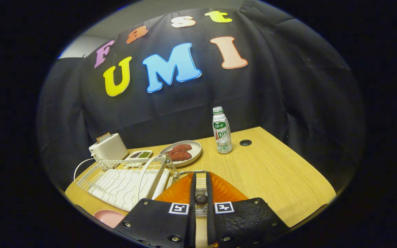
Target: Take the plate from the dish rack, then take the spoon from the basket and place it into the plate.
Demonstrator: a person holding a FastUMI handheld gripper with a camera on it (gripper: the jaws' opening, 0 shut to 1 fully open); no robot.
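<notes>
Spoon (pixel 201 199), dark-handled, stands in a wire basket (pixel 201 187) at the dish rack (pixel 122 182); gripper (pixel 201 198) fingers nearly together, flanking its handle, contact unclear. Pink plate (pixel 109 217) lies beside the rack.

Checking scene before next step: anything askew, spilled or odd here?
Nothing spilled or damaged. The bottle stands upright on the table; the dish rack sits level. The gripper is nearly shut around a small dark object.

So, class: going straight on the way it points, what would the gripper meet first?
Likely the dark round piece between the nearly closed fingers of the gripper, in the wire basket; depth is unclear.
</notes>
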